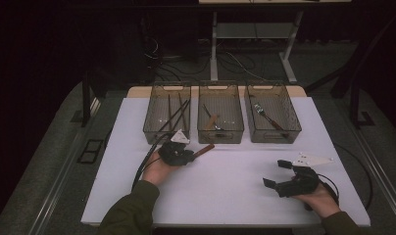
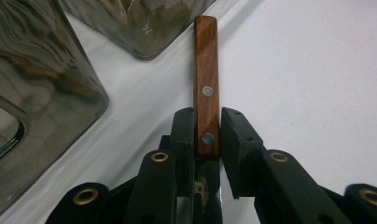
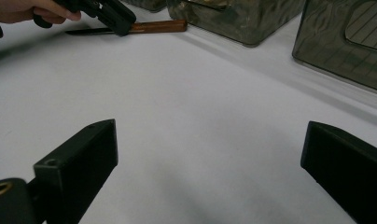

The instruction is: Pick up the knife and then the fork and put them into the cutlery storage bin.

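knife [image 1: 202, 150] on table [image 1: 235, 196], just before middle bin [image 1: 220, 132], 3 bins in row behind

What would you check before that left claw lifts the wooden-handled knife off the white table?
1. Left gripper jaws on both sides of the brown wooden-handled knife: ok.
2. Pads pressing firmly on the handle: cannot tell.
3. Grip near the blade end, long handle sticking out: not ok for balance.
4. Middle clear mesh bin close ahead, in the lift path: not ok.
5. Right gripper open, resting apart: ok.
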{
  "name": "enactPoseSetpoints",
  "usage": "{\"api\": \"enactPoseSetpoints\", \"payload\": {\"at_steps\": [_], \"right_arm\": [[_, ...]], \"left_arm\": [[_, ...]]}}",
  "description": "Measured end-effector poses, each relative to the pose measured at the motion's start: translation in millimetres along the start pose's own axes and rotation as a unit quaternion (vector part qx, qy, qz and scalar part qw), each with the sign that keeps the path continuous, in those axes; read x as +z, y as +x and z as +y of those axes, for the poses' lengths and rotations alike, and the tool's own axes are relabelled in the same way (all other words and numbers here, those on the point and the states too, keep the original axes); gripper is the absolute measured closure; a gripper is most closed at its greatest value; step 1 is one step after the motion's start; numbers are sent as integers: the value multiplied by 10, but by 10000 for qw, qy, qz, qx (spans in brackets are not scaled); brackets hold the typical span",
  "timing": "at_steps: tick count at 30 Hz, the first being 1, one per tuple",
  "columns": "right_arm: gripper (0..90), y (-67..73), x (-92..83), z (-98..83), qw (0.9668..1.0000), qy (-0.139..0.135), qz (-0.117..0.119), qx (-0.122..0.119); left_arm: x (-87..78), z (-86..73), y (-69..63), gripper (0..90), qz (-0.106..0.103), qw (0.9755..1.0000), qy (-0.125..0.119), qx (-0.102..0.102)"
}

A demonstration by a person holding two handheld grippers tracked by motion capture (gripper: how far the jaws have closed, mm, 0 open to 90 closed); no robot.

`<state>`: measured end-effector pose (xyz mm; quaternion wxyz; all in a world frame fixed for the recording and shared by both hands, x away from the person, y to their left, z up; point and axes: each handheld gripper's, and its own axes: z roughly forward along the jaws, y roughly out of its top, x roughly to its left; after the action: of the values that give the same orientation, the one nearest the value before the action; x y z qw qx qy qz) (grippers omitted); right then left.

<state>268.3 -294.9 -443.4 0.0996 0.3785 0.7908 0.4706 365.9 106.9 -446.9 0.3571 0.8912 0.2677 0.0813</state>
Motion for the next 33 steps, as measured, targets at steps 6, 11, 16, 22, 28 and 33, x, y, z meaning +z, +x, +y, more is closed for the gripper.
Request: {"api": "enactPoseSetpoints", "payload": {"at_steps": [6, 11, 16, 22, 28, 33], "right_arm": [[37, 4, 0, -1, 10000, 14, -17, -50], [37, 7, 0, 7, 10000, -18, -26, -82], [38, 11, -4, 15, 9999, -65, -7, -130], [37, 32, -12, 42, 9996, -146, 59, -217], [38, 54, -25, 114, 9993, -80, 81, -356], [38, 105, -31, 253, 9975, 11, 376, -602]], "left_arm": [[5, -2, 2, 761, -43, 10000, -9, 64], [2, -5, 25, 765, -101, 9999, -25, 101], [-5, -12, 60, 766, -240, 9997, -67, 29], [-59, 3, 43, 766, -370, 9993, 55, 88], [-154, 77, -93, 765, -772, 9966, -27, 295], [-201, 157, -328, 765, -1175, 9911, 2, 622]]}}
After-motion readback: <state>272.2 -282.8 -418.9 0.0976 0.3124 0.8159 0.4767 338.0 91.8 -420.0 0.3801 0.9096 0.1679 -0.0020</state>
